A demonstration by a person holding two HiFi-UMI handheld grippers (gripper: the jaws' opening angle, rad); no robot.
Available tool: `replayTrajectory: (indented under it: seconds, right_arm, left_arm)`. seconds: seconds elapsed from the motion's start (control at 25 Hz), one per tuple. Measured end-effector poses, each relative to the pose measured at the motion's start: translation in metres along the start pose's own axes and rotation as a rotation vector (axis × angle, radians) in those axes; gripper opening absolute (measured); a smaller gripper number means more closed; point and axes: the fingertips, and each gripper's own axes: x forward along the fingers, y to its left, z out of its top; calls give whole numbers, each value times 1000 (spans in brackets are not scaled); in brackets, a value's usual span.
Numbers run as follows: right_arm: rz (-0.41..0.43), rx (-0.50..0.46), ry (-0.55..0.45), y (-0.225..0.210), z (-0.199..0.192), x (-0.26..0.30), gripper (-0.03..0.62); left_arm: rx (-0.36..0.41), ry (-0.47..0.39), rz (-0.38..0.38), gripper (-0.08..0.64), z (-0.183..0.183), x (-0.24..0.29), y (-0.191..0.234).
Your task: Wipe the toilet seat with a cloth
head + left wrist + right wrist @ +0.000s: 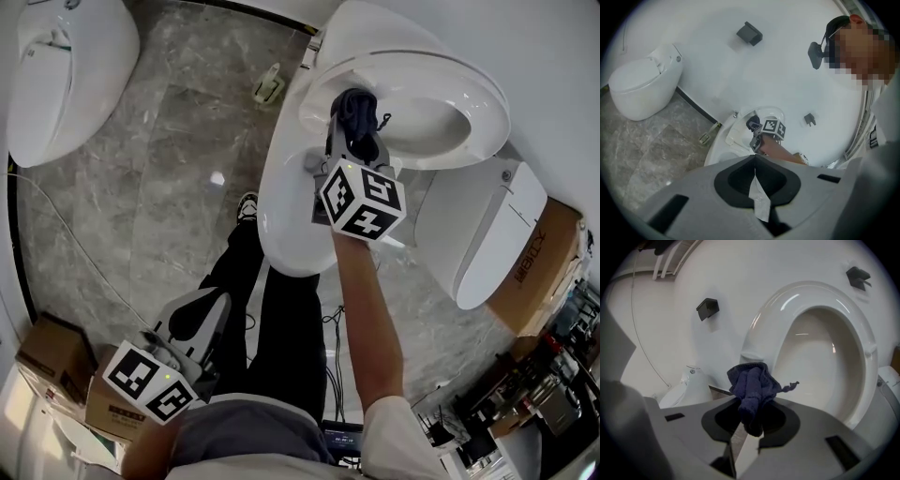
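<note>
Left gripper [754, 158]: held low beside the person's leg; the jaws are pressed together and nothing is held between them.
Boxes [52, 349]: cardboard, seen on the floor just beside the left gripper.
Right gripper [751, 414]: carried out over the toilet on a bare forearm; the jaws are clamped on the cloth.
Cloth [752, 384]: dark blue and bunched, pinched at its lower end, its bulk pushed out past the jaw tips. It is seen against the seat's near rim; contact cannot be told.
Seat [863, 336]: a white ring, tilted up off the bowl.
Bowl [281, 220]: white, below the seat.
Second toilet [66, 80]: white, well apart, on the grey marble floor [159, 187].
</note>
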Motion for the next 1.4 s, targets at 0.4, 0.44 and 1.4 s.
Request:
replayTrajectory:
  seconds: [0.4,0.44,1.4]
  right_arm:
    - [10,-61,47,-2,-40,19,83]
    - [9,-72,48,-3,-42,20,83]
    - [-28,-178,293,-53,-154,40,83]
  left_arm:
    - [-17,10,45,9,-13,-2,17]
    - [-15,12,47,9,-14,-3,17]
    - [45,83,78,9,-32,17,12]
